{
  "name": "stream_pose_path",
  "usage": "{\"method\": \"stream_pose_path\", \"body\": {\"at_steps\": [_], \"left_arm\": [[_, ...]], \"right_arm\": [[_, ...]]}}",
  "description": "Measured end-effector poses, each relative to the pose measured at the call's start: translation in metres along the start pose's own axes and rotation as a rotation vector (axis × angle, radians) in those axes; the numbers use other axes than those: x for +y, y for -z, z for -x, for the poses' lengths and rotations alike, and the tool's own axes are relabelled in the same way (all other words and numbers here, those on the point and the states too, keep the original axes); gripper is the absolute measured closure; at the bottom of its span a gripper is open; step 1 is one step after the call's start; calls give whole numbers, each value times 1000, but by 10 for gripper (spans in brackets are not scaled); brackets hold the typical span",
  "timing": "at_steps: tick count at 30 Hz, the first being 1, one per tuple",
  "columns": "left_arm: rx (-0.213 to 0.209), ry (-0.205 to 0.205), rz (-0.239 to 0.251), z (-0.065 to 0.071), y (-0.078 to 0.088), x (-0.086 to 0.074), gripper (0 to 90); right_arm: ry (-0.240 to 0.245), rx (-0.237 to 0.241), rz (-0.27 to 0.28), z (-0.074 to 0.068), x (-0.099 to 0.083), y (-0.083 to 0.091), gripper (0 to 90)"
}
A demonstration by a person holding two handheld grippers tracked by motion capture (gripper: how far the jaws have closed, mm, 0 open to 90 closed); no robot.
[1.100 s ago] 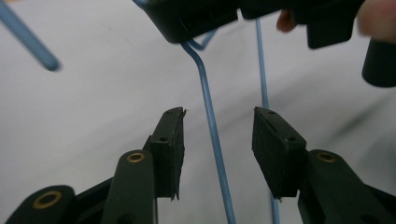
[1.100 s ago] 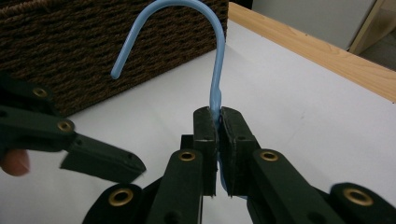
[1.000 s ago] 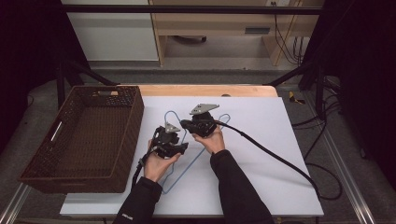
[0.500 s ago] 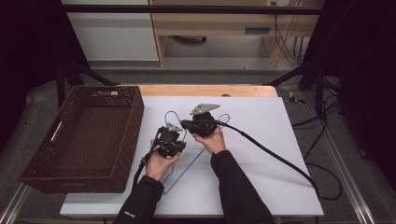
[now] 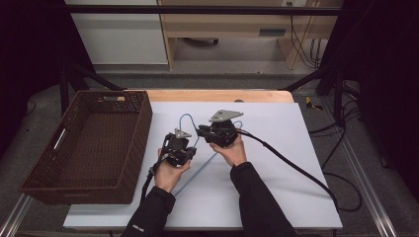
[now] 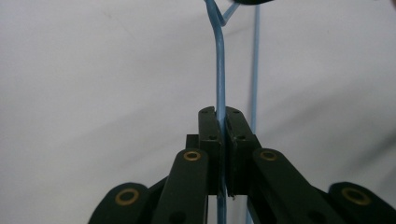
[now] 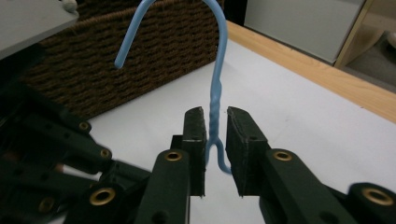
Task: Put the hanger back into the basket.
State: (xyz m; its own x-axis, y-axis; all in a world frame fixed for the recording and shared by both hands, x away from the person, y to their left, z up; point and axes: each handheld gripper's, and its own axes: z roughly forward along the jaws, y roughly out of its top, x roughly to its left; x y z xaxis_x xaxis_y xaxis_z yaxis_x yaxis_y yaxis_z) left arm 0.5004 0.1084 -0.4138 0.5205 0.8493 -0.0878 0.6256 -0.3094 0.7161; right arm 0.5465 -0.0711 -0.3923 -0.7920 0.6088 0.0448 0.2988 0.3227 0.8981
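White tabletop (image 5: 276,163), wicker basket (image 5: 84,143) left. Left gripper (image 6: 221,140) clamped on blue wire hanger (image 7: 217,100); right gripper (image 7: 215,135) jaws apart, straddling its twisted neck, hook pointing basketward.

A light-blue wire hanger (image 5: 197,163) sits at the middle of the white table, just right of the basket. Its hook (image 7: 163,18) curves at the far end above a twisted neck (image 7: 215,116), and one thin arm (image 6: 219,70) slants toward the near left.
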Motion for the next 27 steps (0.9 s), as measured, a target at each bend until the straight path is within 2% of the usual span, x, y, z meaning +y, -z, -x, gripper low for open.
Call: {"method": "stream_pose_path", "body": {"at_steps": [5,6,7,8,10,11,12,15,16,18,19,20,23,24,27], "left_arm": [[6,-25,26,4,11,6,872],[6,-40,40,7,17,10,872],[6,-40,40,7,17,10,872],[3,-49,50,9,22,13,872],[0,-64,57,11,28,16,872],[0,-64,57,11,28,16,872],[5,-82,67,12,36,20,872],[3,-116,73,13,46,25,872],[3,-116,73,13,46,25,872],[2,-148,78,13,57,30,872],[2,-148,78,13,57,30,872],[-7,-153,88,12,65,33,872],[-9,-164,89,10,73,37,872],[-11,-170,93,8,77,38,872],[-15,-178,98,5,85,42,872]], "right_arm": [[-28,-5,41,6,-2,37,678],[-30,-14,47,7,-4,44,646],[-30,-14,47,7,-4,44,646],[-37,-31,59,9,-9,62,554],[-48,-40,67,11,-14,76,470],[-48,-40,67,11,-14,76,470],[-59,-48,83,13,-21,93,359],[-76,-86,87,15,-31,113,246],[-76,-86,87,15,-31,113,246],[-113,-102,101,18,-45,132,182],[-113,-102,101,18,-45,132,182],[-126,-119,103,19,-53,142,151],[-138,-126,112,21,-60,150,136],[-152,-138,118,23,-68,160,120],[-164,-142,119,24,-75,166,97]]}}
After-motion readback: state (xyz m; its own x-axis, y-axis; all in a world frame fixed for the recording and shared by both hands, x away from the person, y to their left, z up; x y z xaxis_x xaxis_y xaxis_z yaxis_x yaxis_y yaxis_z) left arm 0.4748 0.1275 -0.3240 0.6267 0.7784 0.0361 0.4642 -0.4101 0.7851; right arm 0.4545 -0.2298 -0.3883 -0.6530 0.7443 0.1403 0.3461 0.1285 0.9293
